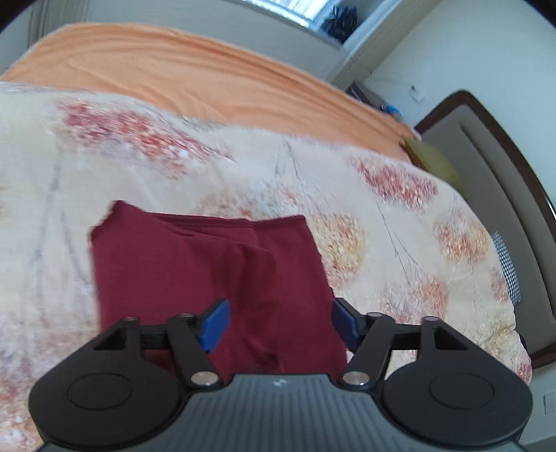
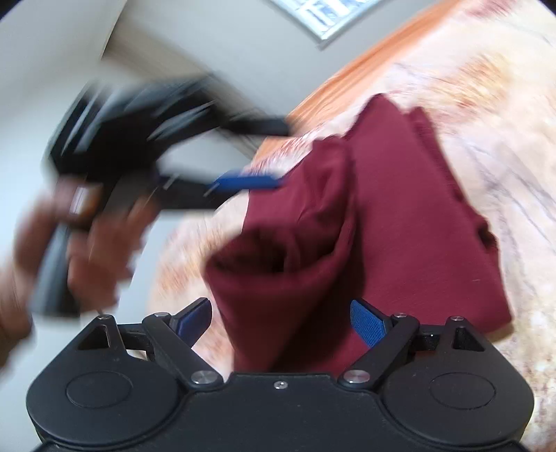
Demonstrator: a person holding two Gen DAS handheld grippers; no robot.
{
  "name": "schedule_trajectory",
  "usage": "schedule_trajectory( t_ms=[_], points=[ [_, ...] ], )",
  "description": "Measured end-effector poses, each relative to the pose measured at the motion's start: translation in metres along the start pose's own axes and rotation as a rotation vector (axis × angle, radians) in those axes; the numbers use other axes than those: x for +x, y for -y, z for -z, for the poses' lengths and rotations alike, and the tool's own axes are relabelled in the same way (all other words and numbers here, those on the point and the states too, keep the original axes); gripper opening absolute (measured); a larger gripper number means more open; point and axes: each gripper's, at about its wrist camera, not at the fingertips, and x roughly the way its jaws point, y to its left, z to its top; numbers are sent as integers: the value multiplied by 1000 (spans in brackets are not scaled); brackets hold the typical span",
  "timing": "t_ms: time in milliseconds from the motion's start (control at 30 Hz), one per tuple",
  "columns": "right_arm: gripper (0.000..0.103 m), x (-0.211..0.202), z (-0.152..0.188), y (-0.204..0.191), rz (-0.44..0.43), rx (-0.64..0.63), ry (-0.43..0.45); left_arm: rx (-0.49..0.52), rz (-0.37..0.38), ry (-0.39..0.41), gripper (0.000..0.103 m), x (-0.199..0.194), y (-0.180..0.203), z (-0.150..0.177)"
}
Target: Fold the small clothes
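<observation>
A dark red garment [image 1: 208,271] lies partly folded on the floral blanket [image 1: 399,215]. My left gripper [image 1: 281,323] is open, its blue pads on either side of the garment's near edge. In the right wrist view the garment [image 2: 399,208] has a raised, bunched fold [image 2: 295,250] at its left part. My right gripper [image 2: 281,320] is open above its near edge, the cloth between the pads but not pinched. The left gripper [image 2: 250,182] shows blurred at the garment's left edge, held by a hand [image 2: 97,243].
An orange sheet [image 1: 191,76] covers the bed beyond the blanket. A padded headboard [image 1: 486,174] with a dark frame stands at the right, with a checked cloth [image 1: 507,264] beside it. A window [image 2: 323,14] is in the far wall.
</observation>
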Motion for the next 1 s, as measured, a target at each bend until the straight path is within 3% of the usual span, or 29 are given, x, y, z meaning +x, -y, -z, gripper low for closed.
schedule_trajectory(
  t_ms=[100,233,333,500,600,667,700,900,967,1000],
  points=[
    [90,0,-15,11,-5,35,-13,-3,-44,40,76,-18,-21,21],
    [90,10,-26,21,-35,102,-43,28,-85,18,76,-24,-38,47],
    [89,20,-37,30,-78,187,-13,38,-89,-5,76,-28,-46,63],
    [85,41,-55,38,-55,249,-12,43,-83,-18,76,-29,-55,75],
    [74,57,-62,33,12,181,-54,12,-96,-7,76,-27,-63,74],
    [38,64,-65,27,37,127,-74,-14,-103,0,76,-26,-68,71],
    [32,65,-66,23,42,104,-81,-23,-102,3,76,-26,-70,70],
    [33,77,-69,18,92,57,-113,-41,-121,-3,76,-19,-78,66],
    [20,75,-72,16,88,41,-105,-42,-115,6,76,-20,-77,64],
    [19,69,-78,13,59,40,-75,-39,-109,16,76,-22,-75,63]
  ],
)
